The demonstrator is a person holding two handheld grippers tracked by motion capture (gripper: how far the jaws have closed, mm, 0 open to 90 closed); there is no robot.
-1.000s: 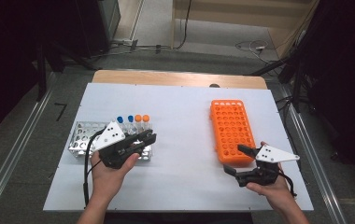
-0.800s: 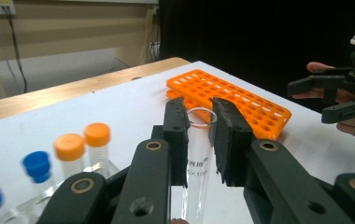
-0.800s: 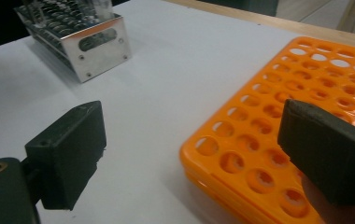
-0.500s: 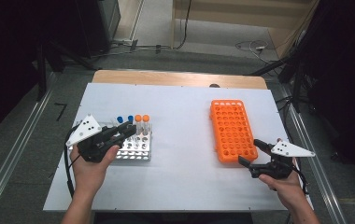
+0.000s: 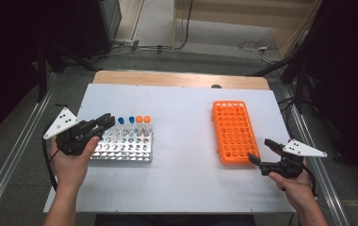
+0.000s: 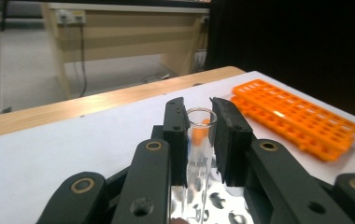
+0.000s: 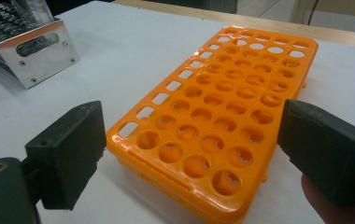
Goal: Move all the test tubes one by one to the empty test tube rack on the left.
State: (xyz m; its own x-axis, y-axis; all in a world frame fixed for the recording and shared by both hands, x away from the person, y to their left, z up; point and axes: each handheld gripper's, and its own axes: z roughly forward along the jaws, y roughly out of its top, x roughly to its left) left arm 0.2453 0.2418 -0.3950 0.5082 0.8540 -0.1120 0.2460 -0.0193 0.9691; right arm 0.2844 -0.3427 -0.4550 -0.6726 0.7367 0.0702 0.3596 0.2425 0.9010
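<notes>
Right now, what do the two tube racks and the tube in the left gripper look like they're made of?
The orange rack looks like moulded plastic: uniform colour, soft sheen, rounded hole edges. The silver rack seems polished metal: it mirrors its surroundings and shows small screw heads in the right gripper view. The tube held between the left gripper's fingers is clear, glass or clear plastic; I can't tell which.

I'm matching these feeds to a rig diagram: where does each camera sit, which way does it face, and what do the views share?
High view: above the person's side, looking forward and down on the table; both forearms, hands and tongs enter from the bottom.
Left gripper view: on the left tongs, looking along its jaws, shut on a clear tube over the metal rack.
Right gripper view: on the right tongs, jaws open, facing the orange rack; a fingertip shows bottom right.
Shared: all three show the orange rack and the metal rack.
</notes>
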